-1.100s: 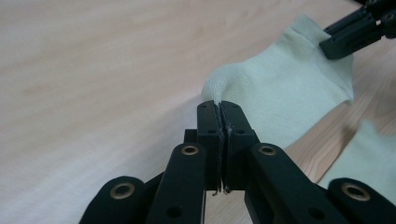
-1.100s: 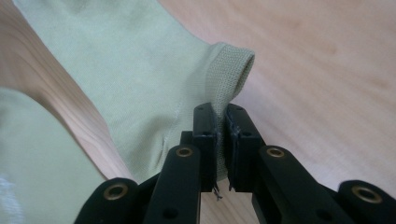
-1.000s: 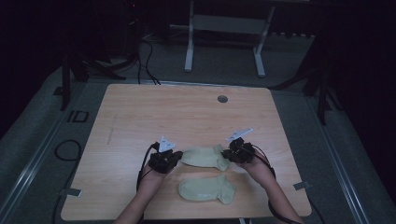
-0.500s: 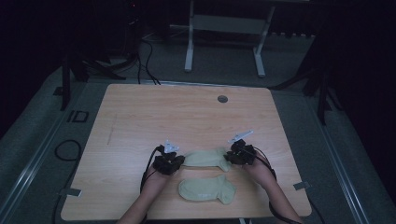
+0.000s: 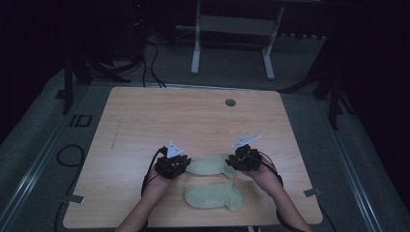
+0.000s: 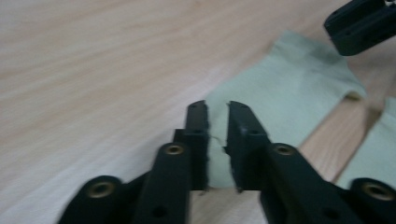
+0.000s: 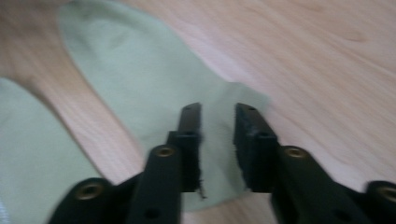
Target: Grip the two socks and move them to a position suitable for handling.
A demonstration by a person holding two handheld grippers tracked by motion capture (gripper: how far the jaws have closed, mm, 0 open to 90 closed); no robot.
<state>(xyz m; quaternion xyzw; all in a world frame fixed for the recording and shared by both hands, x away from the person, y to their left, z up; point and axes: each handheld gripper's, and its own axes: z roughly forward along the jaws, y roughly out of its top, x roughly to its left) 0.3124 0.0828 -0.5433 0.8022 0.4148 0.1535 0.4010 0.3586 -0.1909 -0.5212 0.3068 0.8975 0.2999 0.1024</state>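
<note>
The fingers (image 6: 196,135) of the left gripper (image 6: 217,116) stand a narrow gap apart, with the edge of the far sock (image 6: 285,98) lying in that gap; the jaws have just been opening, and the pads do not look pressed on the cloth, though the blur in the left gripper view makes that hard to be sure of; the fingers (image 7: 250,140) of the right gripper (image 7: 217,119) are set a little wider, straddling the other end of the same sock (image 7: 140,79), and these jaws have just been closing somewhat, with cloth between them but a clear gap on either side.

In the high view the far sock (image 5: 209,165) lies flat on the wooden table (image 5: 193,116), stretched between the two grippers; the left gripper (image 5: 180,166) sits at its left end and the right gripper (image 5: 236,162) at its right end, each low over the table, with the person's forearms coming up from the near edge.

A near sock (image 5: 214,195), the same pale green, lies just beside the far one, closer to the person and apart from it by a strip of bare wood; its edge shows in the left gripper view (image 6: 373,154) and in the right gripper view (image 7: 32,154).

A small round grommet (image 5: 230,102) sits well away near the table's far edge.
</note>
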